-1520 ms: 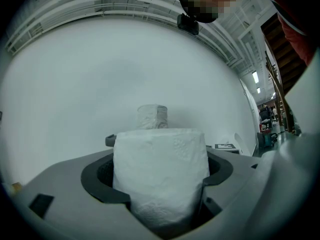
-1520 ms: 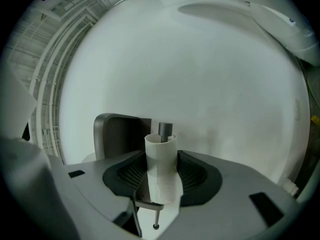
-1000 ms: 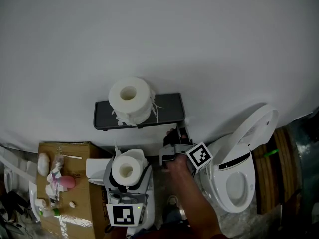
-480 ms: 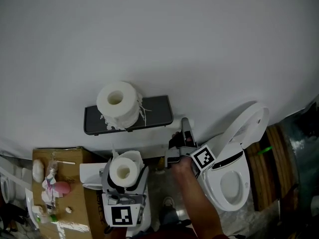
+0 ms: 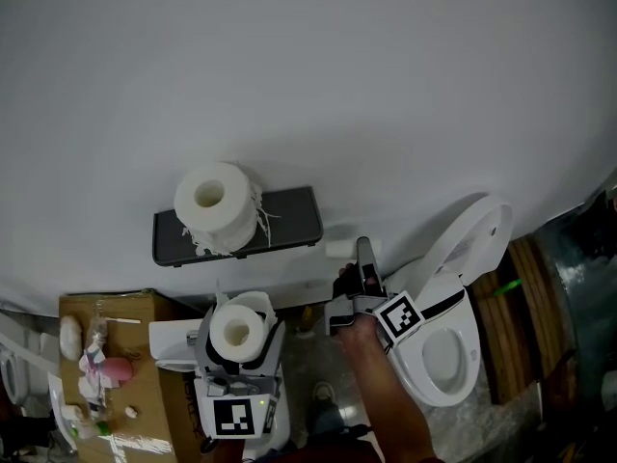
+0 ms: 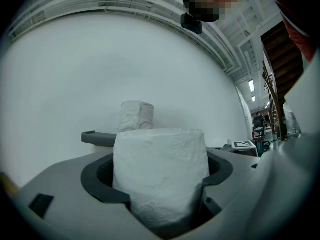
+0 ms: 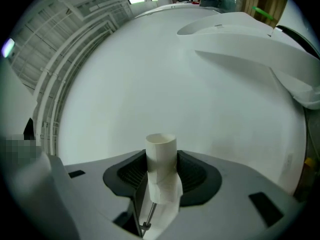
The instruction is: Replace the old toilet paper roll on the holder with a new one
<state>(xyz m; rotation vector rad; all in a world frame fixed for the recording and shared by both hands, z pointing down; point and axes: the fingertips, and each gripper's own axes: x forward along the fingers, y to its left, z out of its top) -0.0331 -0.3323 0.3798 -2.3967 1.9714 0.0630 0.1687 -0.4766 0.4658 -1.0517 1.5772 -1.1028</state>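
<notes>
A dark wall-mounted holder shelf (image 5: 280, 222) carries a ragged white roll (image 5: 214, 205) standing on end at its left. The same shelf (image 6: 97, 137) and ragged roll (image 6: 136, 116) show beyond the left jaws. My left gripper (image 5: 236, 350) sits below the shelf, shut on a full new toilet roll (image 5: 236, 329), which fills the jaws (image 6: 160, 176). My right gripper (image 5: 361, 263) is right of the shelf's end, shut on an empty cardboard tube (image 5: 341, 249). The tube (image 7: 161, 166) stands upright between the pads, with a scrap of paper hanging off it.
A white toilet (image 5: 451, 340) with its lid raised stands at the right, close by my right arm; its lid (image 7: 250, 39) fills the upper right. A cardboard box (image 5: 145, 418) with small items lies at the lower left. The white wall (image 5: 308, 85) spans the back.
My right gripper has moved right, away from the shelf's end, with the tube in it. The left gripper has stayed in place with its roll.
</notes>
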